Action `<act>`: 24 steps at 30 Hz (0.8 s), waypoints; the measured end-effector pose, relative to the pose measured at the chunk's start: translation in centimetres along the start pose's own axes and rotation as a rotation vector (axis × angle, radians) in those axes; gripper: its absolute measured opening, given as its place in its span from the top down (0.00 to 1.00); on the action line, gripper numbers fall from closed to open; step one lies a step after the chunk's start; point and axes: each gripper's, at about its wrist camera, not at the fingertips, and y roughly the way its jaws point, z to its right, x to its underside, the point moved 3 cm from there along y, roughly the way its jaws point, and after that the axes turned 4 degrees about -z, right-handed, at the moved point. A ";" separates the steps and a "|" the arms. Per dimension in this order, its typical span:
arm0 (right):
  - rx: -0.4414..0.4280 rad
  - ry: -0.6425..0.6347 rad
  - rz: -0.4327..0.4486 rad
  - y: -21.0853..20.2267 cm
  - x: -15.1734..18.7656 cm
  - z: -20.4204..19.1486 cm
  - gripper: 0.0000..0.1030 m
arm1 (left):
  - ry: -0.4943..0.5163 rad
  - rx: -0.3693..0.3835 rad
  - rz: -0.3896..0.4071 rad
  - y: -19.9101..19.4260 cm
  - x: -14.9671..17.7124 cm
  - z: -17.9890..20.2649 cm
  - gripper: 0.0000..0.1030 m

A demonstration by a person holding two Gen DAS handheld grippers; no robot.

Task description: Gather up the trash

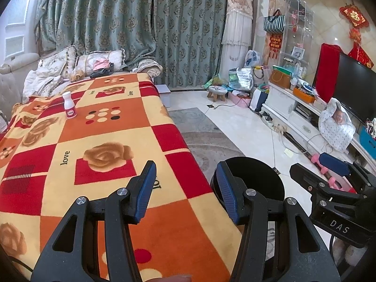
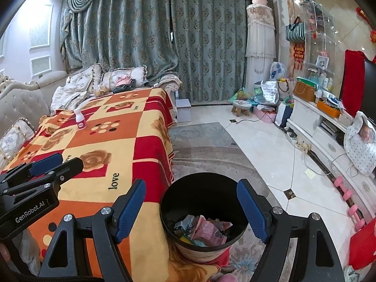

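A small white bottle with a pink label (image 1: 69,105) stands upright on the far left of the orange, red and cream blanket (image 1: 112,131); it also shows in the right wrist view (image 2: 80,118). A black trash bin (image 2: 204,213) stands on the floor by the blanket's near right corner and holds several wrappers (image 2: 206,231); its rim shows in the left wrist view (image 1: 253,176). My left gripper (image 1: 185,188) is open and empty over the blanket's near edge. My right gripper (image 2: 191,209) is open and empty above the bin.
A sofa with cushions (image 1: 77,63) and green curtains (image 1: 145,23) are behind the blanket. A white TV cabinet (image 2: 329,127) with a TV (image 1: 354,89) lines the right wall. Pink dumbbells (image 2: 347,197), a small stool (image 2: 240,107) and bags sit on the tiled floor.
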 end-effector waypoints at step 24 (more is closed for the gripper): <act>0.003 0.000 -0.011 0.5 0.6 0.2 0.24 | 0.000 0.011 -0.011 0.6 0.4 0.2 0.50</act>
